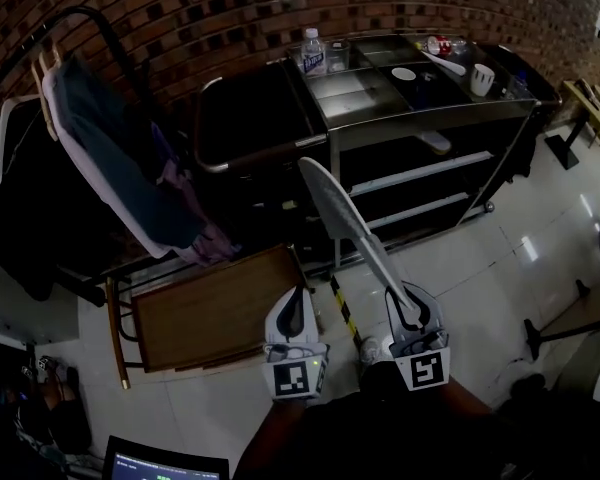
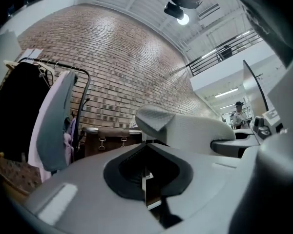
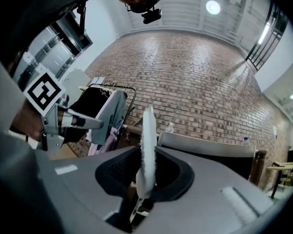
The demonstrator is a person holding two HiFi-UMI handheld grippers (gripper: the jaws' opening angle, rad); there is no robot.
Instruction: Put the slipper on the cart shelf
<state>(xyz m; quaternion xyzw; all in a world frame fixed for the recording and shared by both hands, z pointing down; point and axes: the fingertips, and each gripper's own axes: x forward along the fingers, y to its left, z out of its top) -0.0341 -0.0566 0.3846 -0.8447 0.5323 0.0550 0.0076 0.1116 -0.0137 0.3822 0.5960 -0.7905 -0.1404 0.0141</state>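
Slipper (image 1: 345,223) held short of the cart (image 1: 430,118), 1 end leading.
The left gripper (image 1: 297,303), jaws together on nothing, sits farther from the cart. The right gripper (image 1: 410,310) pinches the slipper's near end edge-on, its long axis aimed at the cart's shelves (image 1: 412,178), well apart from them.

Slipper (image 1: 352,230) heel end is hidden between the fingers of the right gripper (image 1: 412,306); right gripper view shows it edge-on only, lower tip lost in the dark gap. Cart (image 1: 432,116) lower shelves too dark to tell contents, small top items too small to name. Screen (image 1: 166,465) cut off by bottom edge. Distant person (image 2: 239,114) too small.
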